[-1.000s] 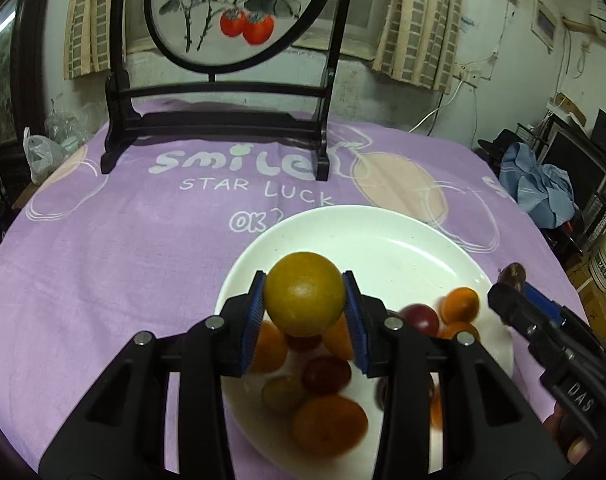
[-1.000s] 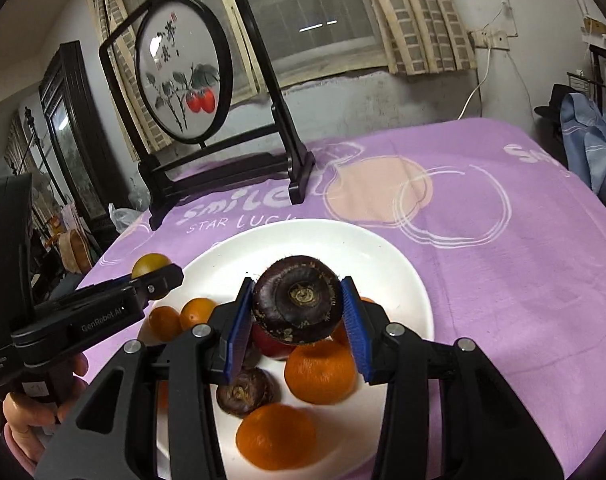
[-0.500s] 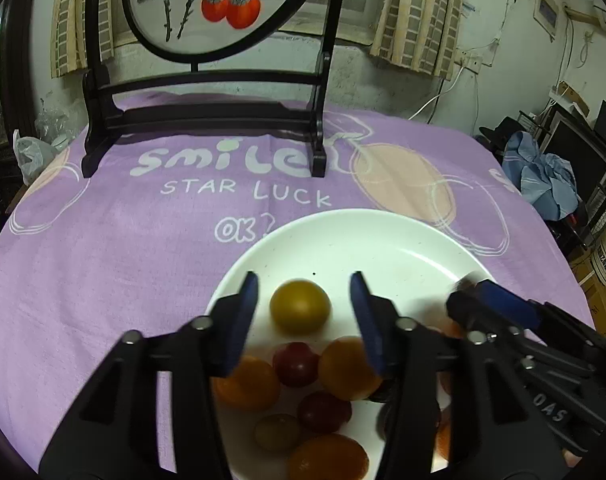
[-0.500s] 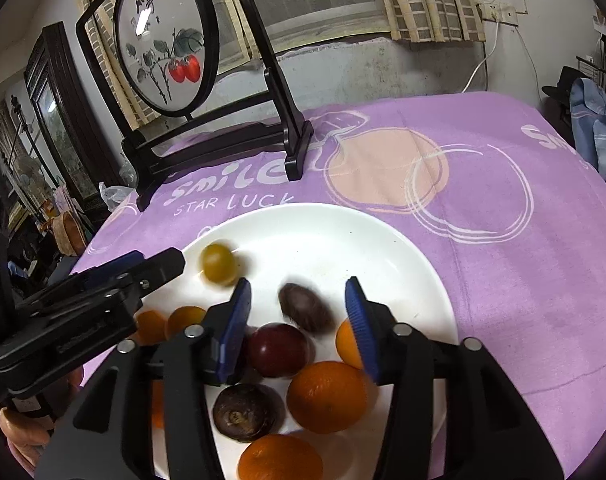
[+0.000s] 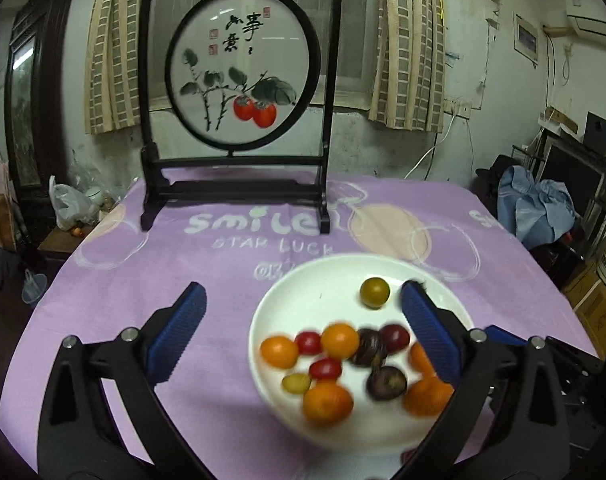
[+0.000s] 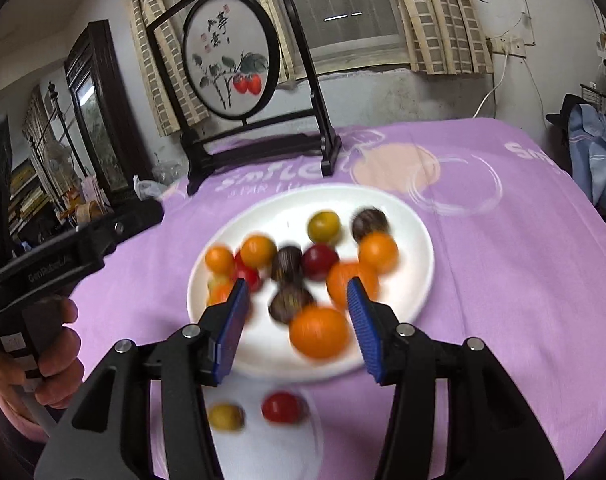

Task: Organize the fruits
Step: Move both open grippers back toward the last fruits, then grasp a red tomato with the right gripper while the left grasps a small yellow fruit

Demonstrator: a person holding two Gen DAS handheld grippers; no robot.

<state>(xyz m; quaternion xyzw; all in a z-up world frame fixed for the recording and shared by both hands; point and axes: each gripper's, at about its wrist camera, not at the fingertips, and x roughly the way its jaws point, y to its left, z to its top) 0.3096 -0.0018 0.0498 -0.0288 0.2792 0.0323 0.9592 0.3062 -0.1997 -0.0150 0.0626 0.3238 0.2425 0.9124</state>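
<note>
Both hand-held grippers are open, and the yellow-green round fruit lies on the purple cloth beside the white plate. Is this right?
Not quite. In the left wrist view, the yellow-green round fruit lies on the round white plate, not on the purple cloth. Both hand-held grippers are indeed open.

"smile" in white on the purple tablecloth (image 5: pixel 223 280), just before the framed screen (image 5: pixel 239 80); "STAR LUCK" beneath it; brushed Chinese characters on the screen itself, not legible.

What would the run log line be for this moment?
left gripper: open, empty | right gripper: open, empty | yellow-green fruit: on white plate
</note>
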